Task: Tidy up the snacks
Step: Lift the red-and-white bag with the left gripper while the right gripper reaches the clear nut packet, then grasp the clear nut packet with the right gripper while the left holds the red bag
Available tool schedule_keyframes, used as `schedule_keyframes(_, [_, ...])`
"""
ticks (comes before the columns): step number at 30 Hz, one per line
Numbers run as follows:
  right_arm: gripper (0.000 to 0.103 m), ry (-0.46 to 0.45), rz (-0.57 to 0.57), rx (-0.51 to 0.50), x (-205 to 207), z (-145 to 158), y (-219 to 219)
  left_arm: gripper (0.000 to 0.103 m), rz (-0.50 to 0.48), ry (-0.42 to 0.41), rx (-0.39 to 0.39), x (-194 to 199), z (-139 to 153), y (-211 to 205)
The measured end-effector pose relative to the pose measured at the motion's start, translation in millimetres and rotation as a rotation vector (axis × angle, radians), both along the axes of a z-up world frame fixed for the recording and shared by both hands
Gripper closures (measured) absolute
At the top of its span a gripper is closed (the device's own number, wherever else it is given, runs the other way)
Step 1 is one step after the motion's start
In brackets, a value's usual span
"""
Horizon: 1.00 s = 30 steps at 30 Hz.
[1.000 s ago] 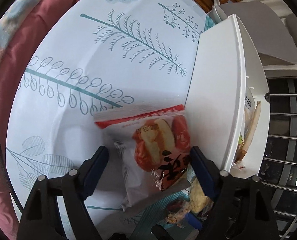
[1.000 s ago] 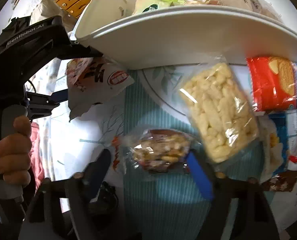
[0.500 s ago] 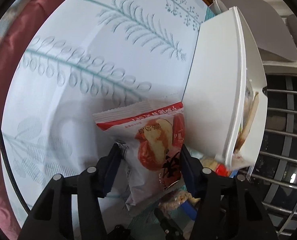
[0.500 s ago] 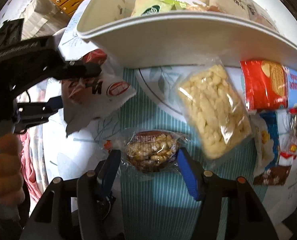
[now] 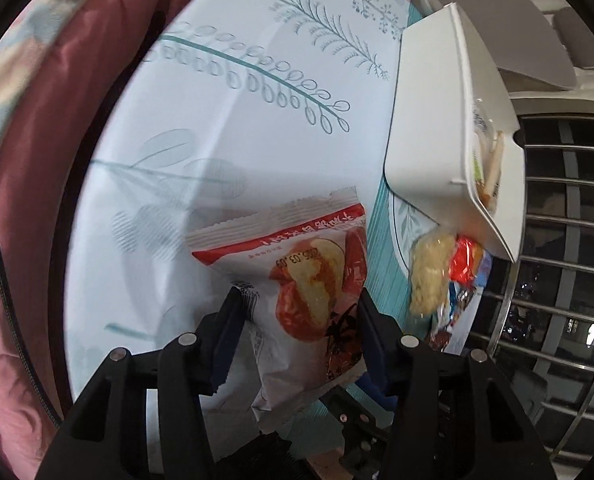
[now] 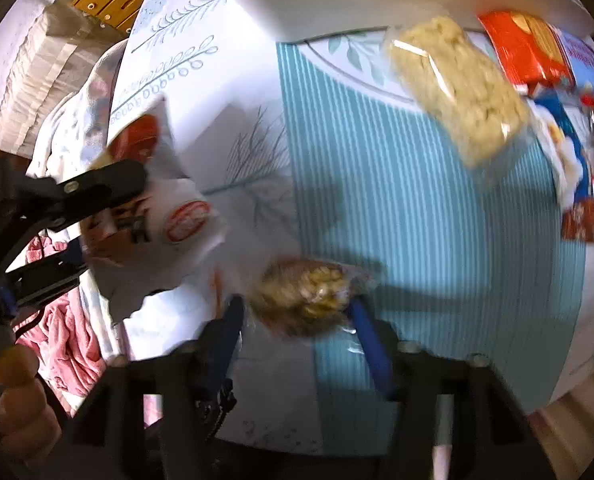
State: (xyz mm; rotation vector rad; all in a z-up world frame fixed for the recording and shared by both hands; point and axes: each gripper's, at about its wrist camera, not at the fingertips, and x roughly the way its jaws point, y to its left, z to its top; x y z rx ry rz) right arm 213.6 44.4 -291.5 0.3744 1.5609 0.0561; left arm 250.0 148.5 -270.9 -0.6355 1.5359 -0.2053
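a red-and-white snack packet (image 5: 313, 280) is pinched between the fingers of the left claw (image 5: 297, 320) and held above the desk (image 5: 225, 128), which is covered by a leaf-patterned cloth. a clear bag of nuts (image 6: 309, 296) is gripped by the right claw (image 6: 297, 312), lifted over the striped teal part of the cloth. a white bin (image 5: 437, 128) holding packets is seen just beyond, with a pale puffed-snack bag (image 6: 457, 92) and a red biscuit pack (image 6: 521, 52) lying beside it.

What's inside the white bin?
Left wrist view shows the white bin holding packets along its rim, white and green ones; its wall covers everything deeper inside.
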Motion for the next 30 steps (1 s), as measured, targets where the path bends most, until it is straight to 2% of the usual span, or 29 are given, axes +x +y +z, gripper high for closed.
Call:
schedule_keyframes(4, [0.089, -0.04, -0.009, 0.016, -10, 11, 6, 0.051, -0.006, -0.052, 0.011, -17, 22, 23])
schedule_keyframes(7, [0.095, -0.064, -0.013, 0.037, -21, 12, 5, 0.051, -0.012, -0.099, 0.021, -25, 37, 33])
schedule_keyframes(13, [0.096, -0.095, -0.068, 0.07, -34, 12, 3, 0.051, -0.04, -0.187, 0.055, -37, 62, 41])
schedule_keyframes(21, [0.095, -0.163, -0.171, 0.097, -45, 25, -16, 0.051, -0.101, -0.226, 0.067, -51, 78, 36])
schedule_keyframes(24, [0.09, -0.168, -0.198, 0.1, -48, 26, -20, 0.051, -0.119, -0.238, 0.063, -54, 82, 34])
schedule_keyframes(26, [0.072, -0.175, -0.216, 0.096, -52, 27, -22, 0.051, -0.128, -0.244, 0.06, -55, 83, 32])
schedule_keyframes(30, [0.052, -0.17, -0.255, 0.106, -56, 25, -24, 0.051, -0.139, -0.26, 0.054, -56, 87, 33])
